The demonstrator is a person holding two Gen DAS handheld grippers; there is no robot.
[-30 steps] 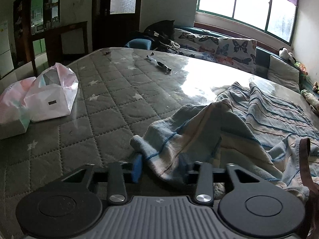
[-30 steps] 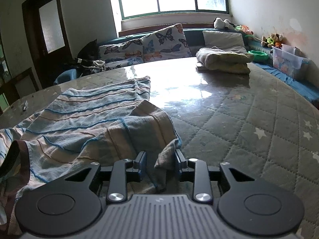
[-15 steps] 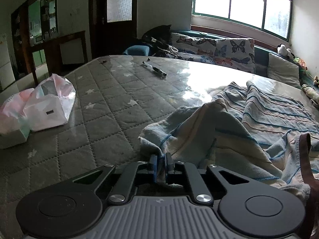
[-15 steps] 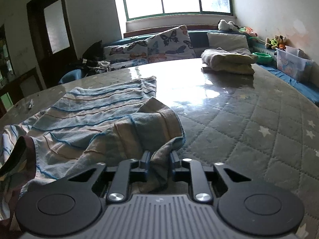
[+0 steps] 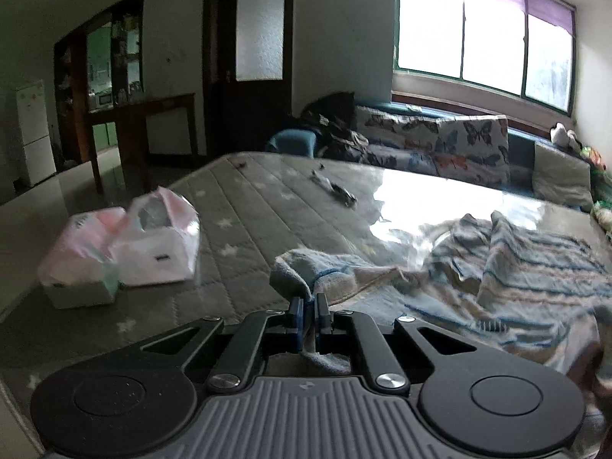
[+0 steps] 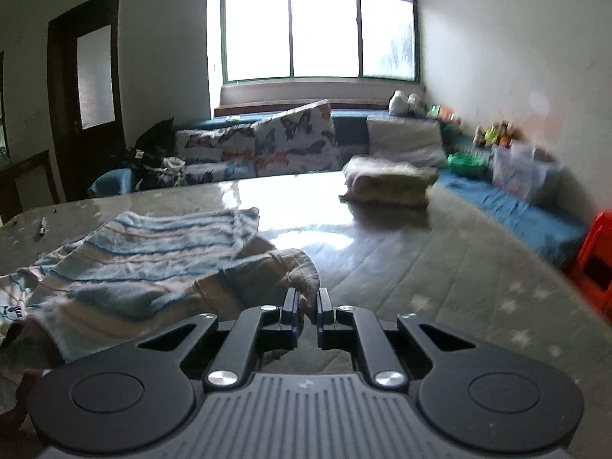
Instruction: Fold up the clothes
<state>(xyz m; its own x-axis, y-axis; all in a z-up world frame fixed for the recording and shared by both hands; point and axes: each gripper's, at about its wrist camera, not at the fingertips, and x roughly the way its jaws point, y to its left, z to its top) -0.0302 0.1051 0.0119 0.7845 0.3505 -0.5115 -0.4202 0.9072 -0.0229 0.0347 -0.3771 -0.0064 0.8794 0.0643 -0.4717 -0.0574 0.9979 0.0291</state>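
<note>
I hold the garment (image 5: pixel 516 264) by two near corners, left gripper (image 5: pixel 309 308) and right gripper (image 6: pixel 306 300) fingers both clenched on cloth, so the edge lifts evenly for a fold. It lies rumpled on the worktop (image 6: pixel 440 252). A second ago both were open; both have risen.

quilted mattress (image 5: pixel 244 225), striped garment (image 6: pixel 153 244), plastic bags (image 5: pixel 153 244)

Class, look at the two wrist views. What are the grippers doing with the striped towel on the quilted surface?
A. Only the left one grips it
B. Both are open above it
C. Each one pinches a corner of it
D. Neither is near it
C: the left gripper and the right gripper are each shut on a corner of the striped towel.
</note>
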